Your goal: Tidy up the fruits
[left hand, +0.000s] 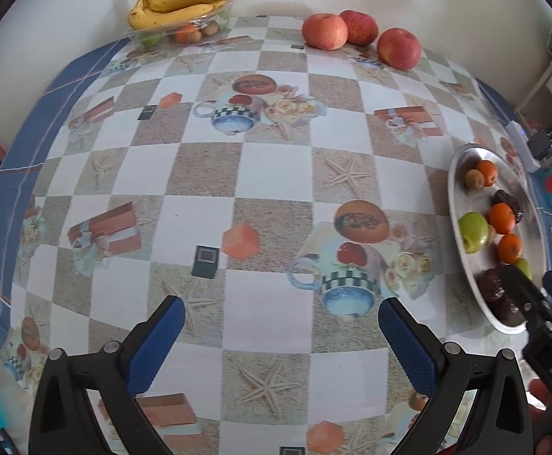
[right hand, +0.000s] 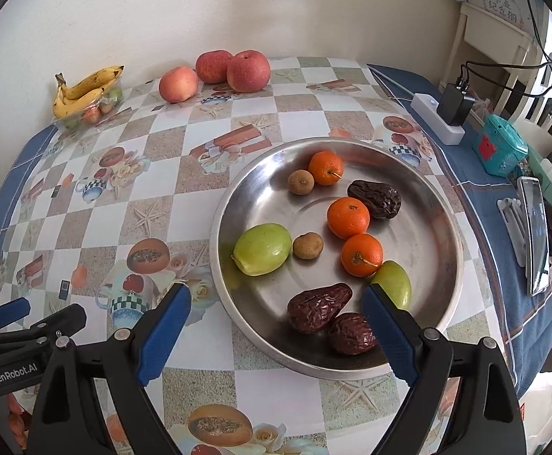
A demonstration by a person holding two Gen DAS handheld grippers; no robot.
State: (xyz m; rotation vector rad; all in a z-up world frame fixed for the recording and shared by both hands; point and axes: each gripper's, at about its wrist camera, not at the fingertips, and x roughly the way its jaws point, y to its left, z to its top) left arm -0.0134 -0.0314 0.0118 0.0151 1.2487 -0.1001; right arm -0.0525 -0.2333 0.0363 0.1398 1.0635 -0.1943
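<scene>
I am seeing soft, even daylight, faint glare sheening the round steel tray, and fisheye bending with dark vignetting at every corner.

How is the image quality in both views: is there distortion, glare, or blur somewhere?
Left wrist view: strong fisheye bending, so the checkered tablecloth bulges; dark corners; the yellow bananas stay sharp. Right wrist view: the same curvature; the round steel plate reflects soft daylight without harsh glare; the far right edge is overexposed and slightly blurred. Both open grippers, left and right, look sharp.
</scene>
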